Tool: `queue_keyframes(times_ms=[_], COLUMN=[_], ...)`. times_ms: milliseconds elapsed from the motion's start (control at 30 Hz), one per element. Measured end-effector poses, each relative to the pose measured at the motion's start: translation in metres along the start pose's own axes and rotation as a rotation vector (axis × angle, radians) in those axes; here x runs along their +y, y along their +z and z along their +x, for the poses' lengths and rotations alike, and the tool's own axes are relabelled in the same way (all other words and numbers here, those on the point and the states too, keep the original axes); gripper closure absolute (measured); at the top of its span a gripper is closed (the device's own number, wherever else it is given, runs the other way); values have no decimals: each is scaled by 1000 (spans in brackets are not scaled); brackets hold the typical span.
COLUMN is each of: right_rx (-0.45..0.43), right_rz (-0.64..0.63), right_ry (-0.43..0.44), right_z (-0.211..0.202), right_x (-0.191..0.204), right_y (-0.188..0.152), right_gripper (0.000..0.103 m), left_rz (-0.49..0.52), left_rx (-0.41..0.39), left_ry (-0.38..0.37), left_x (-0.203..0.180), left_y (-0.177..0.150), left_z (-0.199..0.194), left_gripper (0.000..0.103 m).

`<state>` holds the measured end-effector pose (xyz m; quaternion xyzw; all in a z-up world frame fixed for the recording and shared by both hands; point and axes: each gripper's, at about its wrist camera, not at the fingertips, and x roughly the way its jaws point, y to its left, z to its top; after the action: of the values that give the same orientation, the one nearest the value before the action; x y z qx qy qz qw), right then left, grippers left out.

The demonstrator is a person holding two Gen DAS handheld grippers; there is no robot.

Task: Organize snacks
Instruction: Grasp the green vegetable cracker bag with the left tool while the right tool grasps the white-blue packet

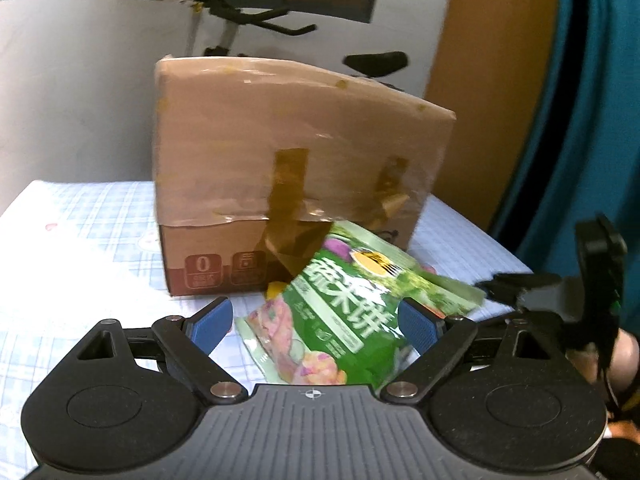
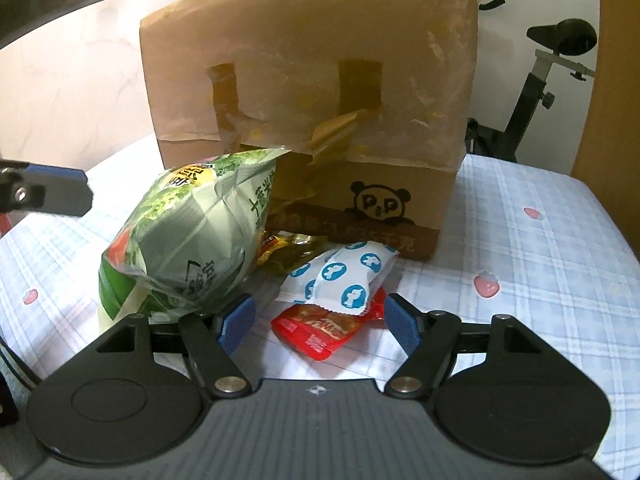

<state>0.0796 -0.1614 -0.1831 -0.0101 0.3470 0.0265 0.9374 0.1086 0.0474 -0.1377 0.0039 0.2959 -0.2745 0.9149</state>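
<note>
Snacks are piled against the cardboard box [image 2: 308,92] on the checked cloth [image 2: 540,280]: the green bag [image 1: 344,312] is framed by the left gripper [image 1: 316,326], jaws wide, apparently untouched, while only the right gripper [image 2: 318,320], likewise spread, reveals the white packet [image 2: 344,280] and red packet [image 2: 316,330].
</note>
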Motion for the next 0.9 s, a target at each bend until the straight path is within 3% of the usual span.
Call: queue_keyframes(times_ms=[367, 567, 900], right_rx=[6, -3, -17], right_rz=[37, 38, 43], right_ry=[12, 17, 49], right_z=[4, 3, 5], right_x=[3, 1, 5], right_y=[12, 20, 28], right_gripper=[29, 29, 29], left_rz=[213, 294, 337], left_rx=[89, 111, 141], left_ry=[-26, 47, 156], left_x=[-29, -35, -41], left_y=[-15, -18, -26], left_z=[18, 37, 69], left_gripper=[12, 12, 12])
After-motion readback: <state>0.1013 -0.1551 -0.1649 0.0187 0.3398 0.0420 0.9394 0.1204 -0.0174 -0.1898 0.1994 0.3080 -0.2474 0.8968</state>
